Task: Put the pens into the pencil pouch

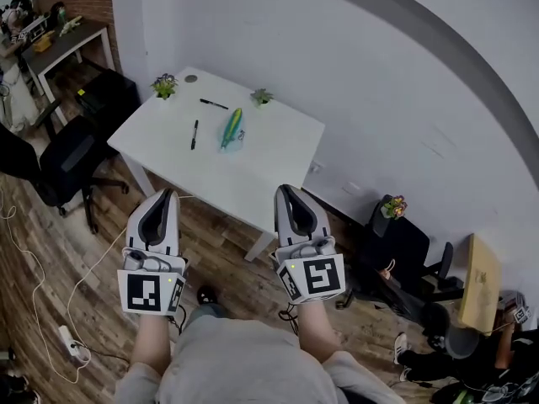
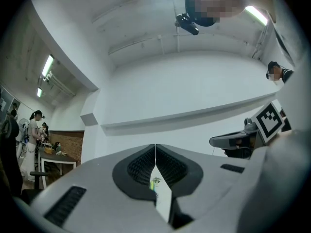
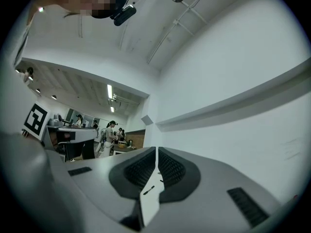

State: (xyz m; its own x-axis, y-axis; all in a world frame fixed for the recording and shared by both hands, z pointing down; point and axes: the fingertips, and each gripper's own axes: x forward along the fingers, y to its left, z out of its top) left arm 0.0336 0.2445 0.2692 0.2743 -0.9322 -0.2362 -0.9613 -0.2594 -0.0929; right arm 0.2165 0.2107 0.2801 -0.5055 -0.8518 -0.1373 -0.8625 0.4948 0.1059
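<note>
A white table (image 1: pixel 253 167) stands ahead of me against the wall. On it lie two black pens, one (image 1: pixel 194 134) near the middle and one (image 1: pixel 214 103) further back, with a green and blue pencil pouch (image 1: pixel 232 128) to their right. Both grippers hang over the floor, short of the table's near edge. My left gripper (image 1: pixel 166 194) is shut and holds nothing. My right gripper (image 1: pixel 284 189) is likewise shut and empty. The left gripper view shows a sliver of the pouch (image 2: pixel 152 184) below the closed jaws. A pen (image 3: pixel 148 190) shows the same way in the right gripper view.
Two small potted plants (image 1: pixel 164 85) (image 1: pixel 262 96) stand at the table's back edge. Black office chairs stand left (image 1: pixel 63 162) and right (image 1: pixel 404 251) of the table. A cable and power strip (image 1: pixel 72 343) lie on the wood floor. A person (image 1: pixel 505 352) sits at lower right.
</note>
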